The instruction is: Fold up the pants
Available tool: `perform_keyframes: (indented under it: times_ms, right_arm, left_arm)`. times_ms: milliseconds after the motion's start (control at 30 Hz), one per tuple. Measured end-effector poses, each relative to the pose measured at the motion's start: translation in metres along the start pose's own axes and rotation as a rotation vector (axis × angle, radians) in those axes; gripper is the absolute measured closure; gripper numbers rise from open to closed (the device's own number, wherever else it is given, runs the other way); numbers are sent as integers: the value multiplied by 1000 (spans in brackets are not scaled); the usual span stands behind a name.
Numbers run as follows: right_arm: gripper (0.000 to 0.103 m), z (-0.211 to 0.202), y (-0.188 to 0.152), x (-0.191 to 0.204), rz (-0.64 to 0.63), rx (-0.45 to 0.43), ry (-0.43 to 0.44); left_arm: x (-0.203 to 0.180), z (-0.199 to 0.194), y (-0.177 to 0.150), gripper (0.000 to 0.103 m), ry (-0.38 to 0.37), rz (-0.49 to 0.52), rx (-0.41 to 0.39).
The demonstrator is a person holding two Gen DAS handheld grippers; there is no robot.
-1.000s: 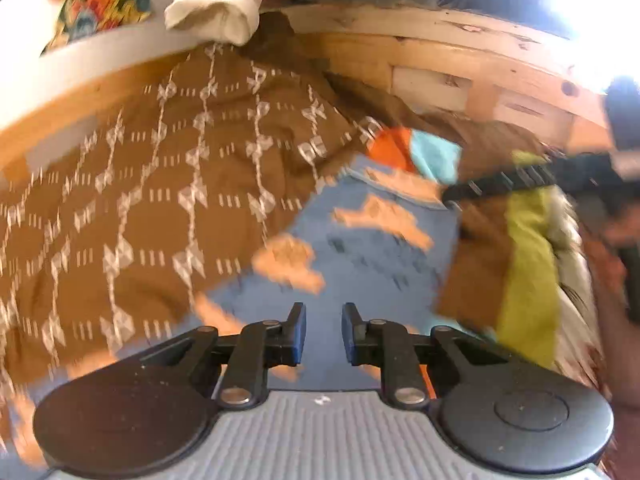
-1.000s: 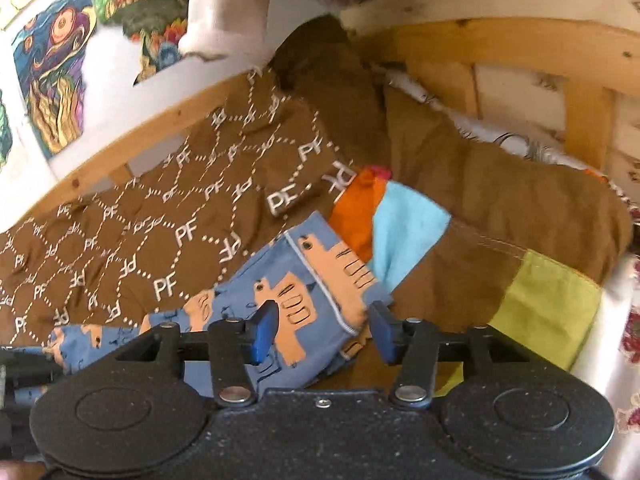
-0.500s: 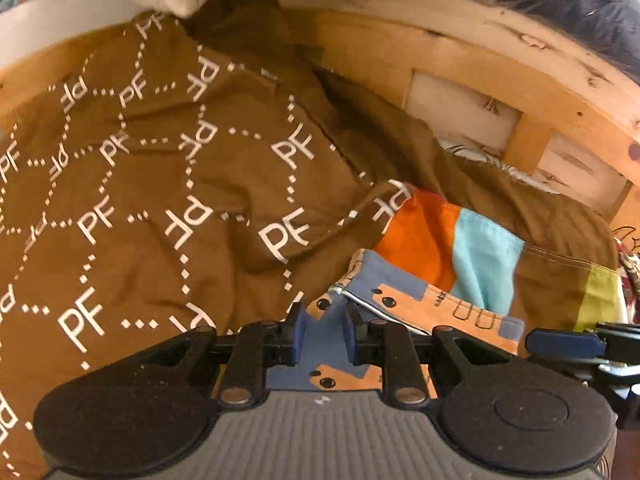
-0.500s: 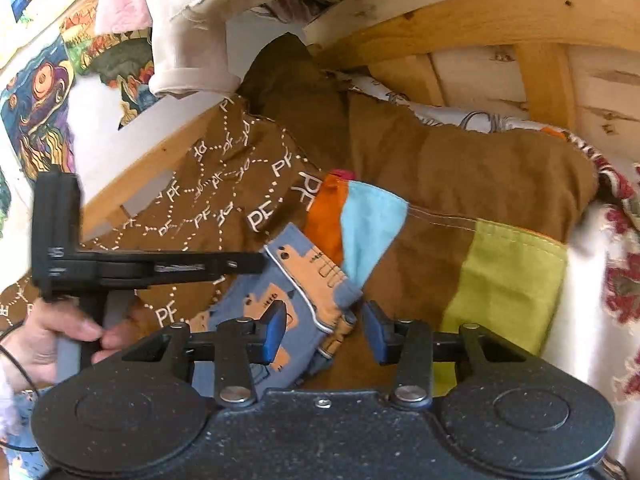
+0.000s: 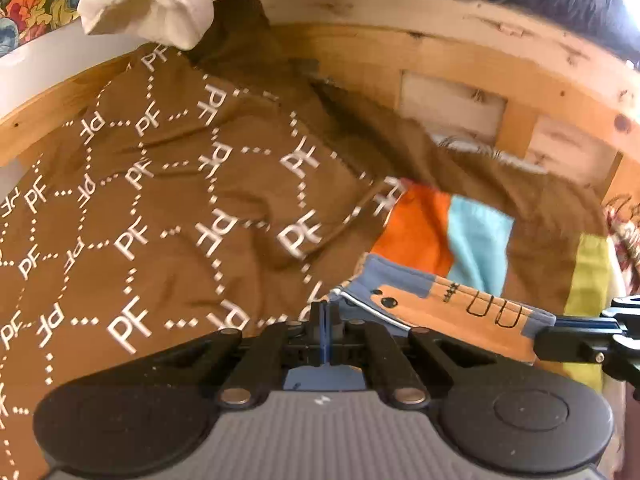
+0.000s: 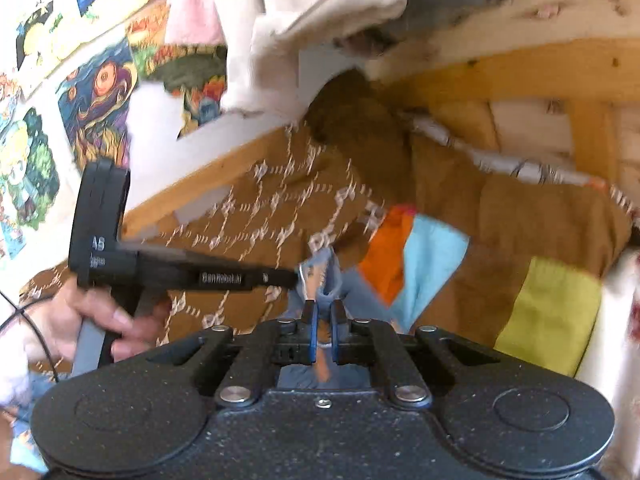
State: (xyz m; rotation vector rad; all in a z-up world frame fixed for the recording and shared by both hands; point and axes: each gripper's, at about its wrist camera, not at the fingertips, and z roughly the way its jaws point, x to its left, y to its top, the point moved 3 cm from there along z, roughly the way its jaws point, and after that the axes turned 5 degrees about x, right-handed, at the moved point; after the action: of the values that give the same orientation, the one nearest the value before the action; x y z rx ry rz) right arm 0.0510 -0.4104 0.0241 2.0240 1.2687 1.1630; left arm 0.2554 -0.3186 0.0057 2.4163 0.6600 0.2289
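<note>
Both hand-held grippers (image 5: 329,322) (image 6: 323,330) closed since | pants (image 5: 452,312) pinched | brown bedspread (image 5: 180,200)

Far side closed off by wooden bed frame (image 5: 452,60); its rail and slats run along the back and the right. White garment (image 5: 148,8) hangs over the rail at upper left, dipping toward the brown blanket (image 5: 168,184). Blanket lies open to the left, only rumpled folds on it. Ahead-right, the patchwork quilt (image 6: 548,312) rises as a soft ridge just before the slats.

Warm daylight, overexposed at upper right; motion blur and fisheye-bent edges throughout.
</note>
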Motion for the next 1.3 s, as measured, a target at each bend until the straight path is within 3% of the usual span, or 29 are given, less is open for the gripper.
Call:
perform_keyframes:
  times_ms: [233,333,433,467,567,633,833,967,1067,1167,1300]
  right_arm:
    - [96,22,-2,-31,177,103,-150]
    - [85,24,-5,-34,184,119,-189]
    - [70,22,-6,-32,179,100,-167]
    - [64,20,-5,-33,186,92,-158]
    - [62,16,-5,-36,217,82,-125]
    - [61,17,-6,-37,229,90,-116]
    - [60,26,-9,-37,243,136,-92]
    - [59,29,-9,-40,274,131,-58]
    - [65,35,-9,-40,274,139,-57]
    - [83,40,-9,-33,218,153,-78]
    - [84,39,-9,-23,133,153,-112]
  left_arm:
    - [-12,24,7,102,40,75,62]
    - [-11,34,14,98,9,100,90]
    - [-3,33,23,84,-28,85,89]
    - [1,30,26,69,-38,75,80]
    - [13,22,33,51,-66,46,53]
    - [19,18,38,48,-95,27,38]
    - [7,33,47,49,-166,-1,60]
    - [-8,44,36,69,-134,58,84]
    - [-10,43,30,73,-127,48,70]
    - [-7,42,27,79,-140,2,59]
    - [-4,39,24,81,-139,-32,31]
